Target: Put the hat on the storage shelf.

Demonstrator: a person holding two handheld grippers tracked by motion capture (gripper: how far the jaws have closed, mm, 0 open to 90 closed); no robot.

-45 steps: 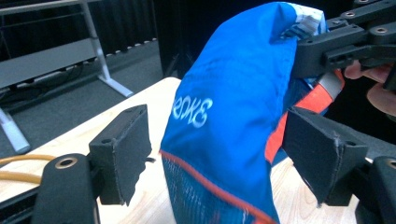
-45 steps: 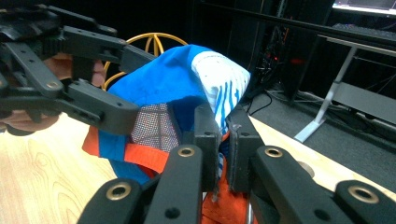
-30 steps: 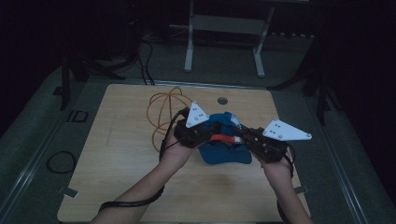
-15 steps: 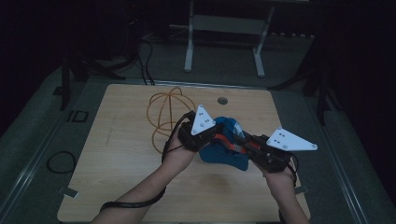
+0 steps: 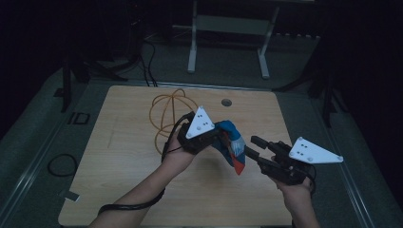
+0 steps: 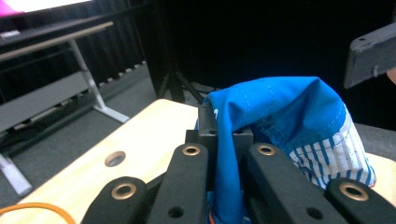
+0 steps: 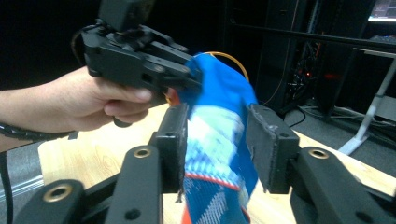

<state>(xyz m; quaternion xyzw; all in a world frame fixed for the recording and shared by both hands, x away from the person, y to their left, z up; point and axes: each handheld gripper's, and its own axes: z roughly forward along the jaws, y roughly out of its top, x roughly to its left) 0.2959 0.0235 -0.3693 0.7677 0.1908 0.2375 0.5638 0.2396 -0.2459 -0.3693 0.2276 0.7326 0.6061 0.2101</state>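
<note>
A blue cloth [image 5: 234, 147] with white stripes and a red edge hangs over the wooden table [image 5: 123, 166] near its middle. My left gripper [image 5: 219, 137] is shut on its upper fold; in the left gripper view the blue cloth [image 6: 289, 112] bunches between and past the jaws of my left gripper [image 6: 225, 134]. My right gripper [image 5: 254, 146] is just right of the cloth. Its jaws have just been opening. In the right gripper view the cloth [image 7: 219, 98] hangs between the parted jaws of my right gripper [image 7: 217, 140], with a gap at the right pad.
An orange cable loop [image 5: 167, 111] lies on the table behind my left hand. A round hole [image 5: 226, 102] sits near the far edge. A metal frame [image 5: 228, 28] stands on the floor beyond the table, and black cables [image 5: 59, 164] lie on the floor at the left.
The right gripper has let go of the cloth and drawn back to the right, with its jaws parting. The left gripper has lifted the cloth, which now hangs down instead of lying bundled.
</note>
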